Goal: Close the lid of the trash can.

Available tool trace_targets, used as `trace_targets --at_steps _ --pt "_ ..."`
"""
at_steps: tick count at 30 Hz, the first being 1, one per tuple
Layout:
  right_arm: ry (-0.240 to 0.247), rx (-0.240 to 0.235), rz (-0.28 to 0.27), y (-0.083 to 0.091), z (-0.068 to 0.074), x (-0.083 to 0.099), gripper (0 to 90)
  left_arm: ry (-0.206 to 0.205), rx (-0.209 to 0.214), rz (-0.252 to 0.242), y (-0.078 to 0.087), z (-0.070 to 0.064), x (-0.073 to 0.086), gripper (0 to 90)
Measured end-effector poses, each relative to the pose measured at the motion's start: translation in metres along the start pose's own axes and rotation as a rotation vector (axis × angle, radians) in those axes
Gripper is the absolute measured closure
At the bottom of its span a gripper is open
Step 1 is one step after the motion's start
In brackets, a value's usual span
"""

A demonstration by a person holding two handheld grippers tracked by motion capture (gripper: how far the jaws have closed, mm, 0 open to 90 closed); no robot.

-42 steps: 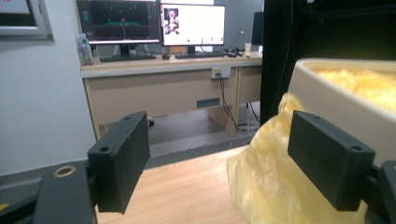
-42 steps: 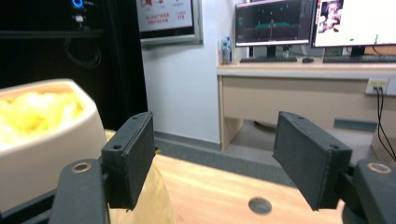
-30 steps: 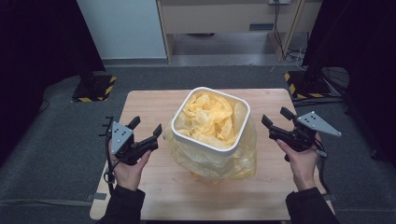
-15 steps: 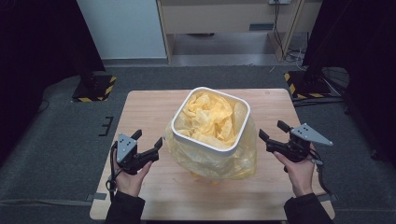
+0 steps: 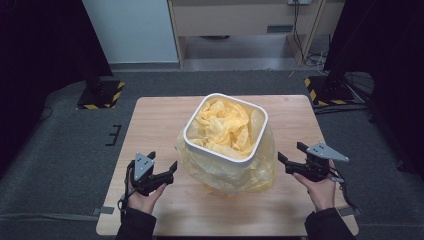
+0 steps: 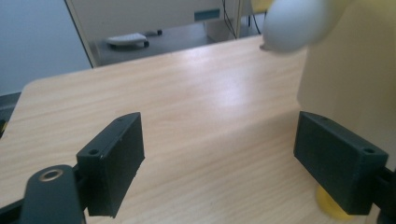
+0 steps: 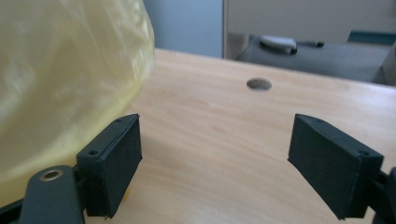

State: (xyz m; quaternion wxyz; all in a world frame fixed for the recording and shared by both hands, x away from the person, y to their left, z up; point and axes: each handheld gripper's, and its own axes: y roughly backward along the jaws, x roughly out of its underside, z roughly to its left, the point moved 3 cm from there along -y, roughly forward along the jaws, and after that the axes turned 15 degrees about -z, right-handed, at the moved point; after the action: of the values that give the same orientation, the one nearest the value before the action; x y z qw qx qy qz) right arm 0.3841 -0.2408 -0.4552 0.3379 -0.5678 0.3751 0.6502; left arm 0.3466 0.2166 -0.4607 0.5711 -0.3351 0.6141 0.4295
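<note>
The high view looks forward and down on the whole table (image 5: 160, 125) from its 6 o'clock side. Each claw view rides low and close, looking toward 12; both share the yellow bag (image 6: 345, 84) and tabletop.

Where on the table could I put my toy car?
Bare wood lies behind the white bin, along the table far edge, and at its left. Near the yellow bag it is crowded, with the left claw and right claw alongside.
</note>
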Motion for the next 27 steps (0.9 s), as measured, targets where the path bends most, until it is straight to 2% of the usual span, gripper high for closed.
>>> trace_targets --at_steps 4,7,9,15,17,20,22,23,27 --pt "-0.004 0.003 0.044 0.002 -0.005 0.011 17.0 0.007 0.008 0.067 0.001 0.006 0.016 14.7" --pt "0.014 0.017 0.092 0.004 -0.01 0.025 16.8 0.028 0.014 0.121 0.001 0.01 0.028 13.8" --pt "0.022 0.02 0.143 0.005 -0.013 0.037 16.8 0.01 0.01 0.167 0.0 0.013 0.037 13.7" --pt "0.054 0.018 0.251 0.006 -0.022 0.057 15.7 0.037 0.016 0.263 0.003 0.024 0.054 12.2" --pt "0.059 0.024 0.269 0.008 -0.026 0.061 14.9 0.044 0.005 0.302 0.005 0.031 0.061 11.3" --pt "0.083 0.042 0.283 0.009 -0.034 0.066 13.6 0.039 -0.031 0.334 0.006 0.042 0.068 11.0" --pt "0.096 0.053 0.294 0.01 -0.041 0.071 13.0 0.056 -0.051 0.341 0.007 0.049 0.072 10.5" --pt "0.097 0.061 0.322 0.011 -0.046 0.075 12.9 0.065 -0.062 0.347 0.008 0.052 0.074 10.4" --pt "0.08 0.1 0.356 0.015 -0.058 0.081 11.9 0.072 -0.094 0.362 0.007 0.061 0.078 9.9"
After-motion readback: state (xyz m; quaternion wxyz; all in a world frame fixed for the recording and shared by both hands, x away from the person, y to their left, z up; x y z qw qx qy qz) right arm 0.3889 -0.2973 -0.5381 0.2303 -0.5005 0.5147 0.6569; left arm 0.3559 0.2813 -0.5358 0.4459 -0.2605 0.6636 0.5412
